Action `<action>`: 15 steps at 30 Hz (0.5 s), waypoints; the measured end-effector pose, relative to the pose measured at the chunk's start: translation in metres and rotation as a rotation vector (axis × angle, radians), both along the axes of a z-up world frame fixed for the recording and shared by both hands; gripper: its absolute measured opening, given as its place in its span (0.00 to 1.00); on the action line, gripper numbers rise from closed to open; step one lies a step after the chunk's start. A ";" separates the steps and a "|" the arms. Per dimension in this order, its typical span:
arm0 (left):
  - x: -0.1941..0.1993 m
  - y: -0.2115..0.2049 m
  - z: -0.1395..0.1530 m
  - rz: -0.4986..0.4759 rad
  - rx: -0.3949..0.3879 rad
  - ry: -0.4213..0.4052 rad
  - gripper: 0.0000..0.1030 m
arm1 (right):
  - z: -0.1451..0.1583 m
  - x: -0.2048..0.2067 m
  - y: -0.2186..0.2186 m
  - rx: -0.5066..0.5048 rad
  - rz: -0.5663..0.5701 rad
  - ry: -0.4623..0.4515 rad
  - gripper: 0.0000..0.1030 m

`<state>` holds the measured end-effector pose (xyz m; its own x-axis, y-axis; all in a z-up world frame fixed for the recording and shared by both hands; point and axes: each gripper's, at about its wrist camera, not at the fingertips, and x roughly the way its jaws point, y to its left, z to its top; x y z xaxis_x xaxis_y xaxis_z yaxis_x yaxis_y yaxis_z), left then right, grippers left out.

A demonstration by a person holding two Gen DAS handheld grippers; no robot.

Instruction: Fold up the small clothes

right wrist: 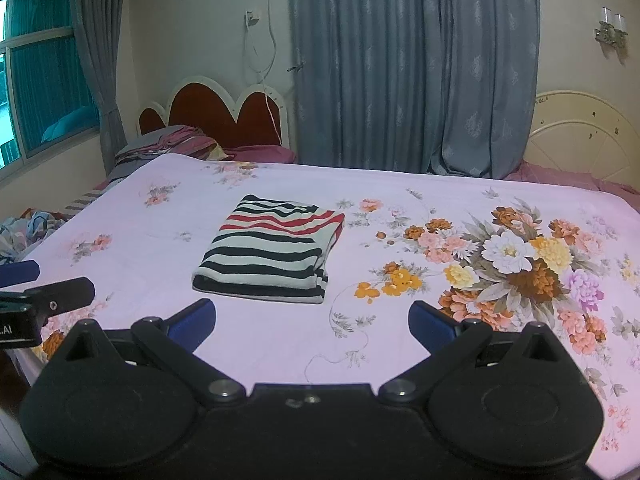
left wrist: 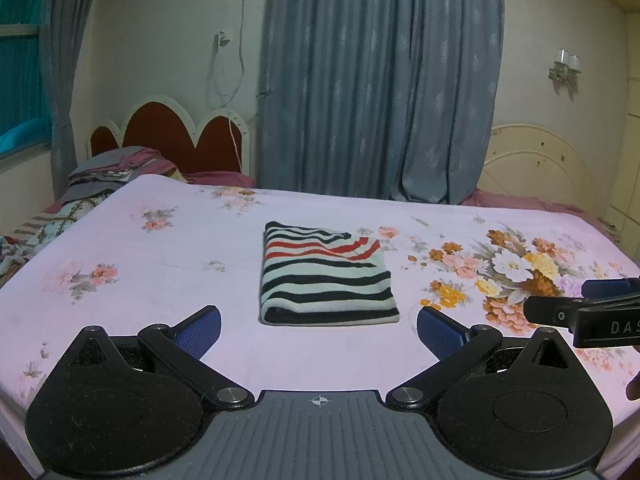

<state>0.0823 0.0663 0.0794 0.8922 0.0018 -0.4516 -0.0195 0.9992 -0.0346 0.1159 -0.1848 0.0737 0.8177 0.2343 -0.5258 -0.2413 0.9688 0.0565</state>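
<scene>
Left wrist view: left tool [left wrist: 318, 330], blue-padded fingers [left wrist: 200, 334] spread wide, released, grasping nothing, held over the near edge of the bed [left wrist: 160, 280]. Striped garment [left wrist: 326, 276], black, white and red, folded into a compact rectangle, lay flat near the middle of the bed's floral pink sheet, apart from both tools. Right tool [left wrist: 592, 304] entered at the right edge, seen side-on; its state could not be told there. Grey-blue curtain [left wrist: 380, 80] hung beyond the far edge. Right wrist view: right tool [right wrist: 312, 320], fingers apart, released, empty, over the near edge. Striped garment [right wrist: 272, 252] sat left of centre, beside the large flower print [right wrist: 512, 264]. Left tool [right wrist: 44, 300] showed at the left edge.
</scene>
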 end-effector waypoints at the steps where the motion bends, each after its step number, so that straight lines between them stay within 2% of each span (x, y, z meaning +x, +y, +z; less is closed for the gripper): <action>1: 0.000 0.000 0.000 -0.001 0.000 -0.001 1.00 | 0.000 0.000 -0.001 -0.001 -0.001 0.001 0.99; 15: 0.003 -0.001 0.002 -0.003 0.005 -0.002 1.00 | 0.000 0.000 -0.003 0.000 -0.001 0.001 0.99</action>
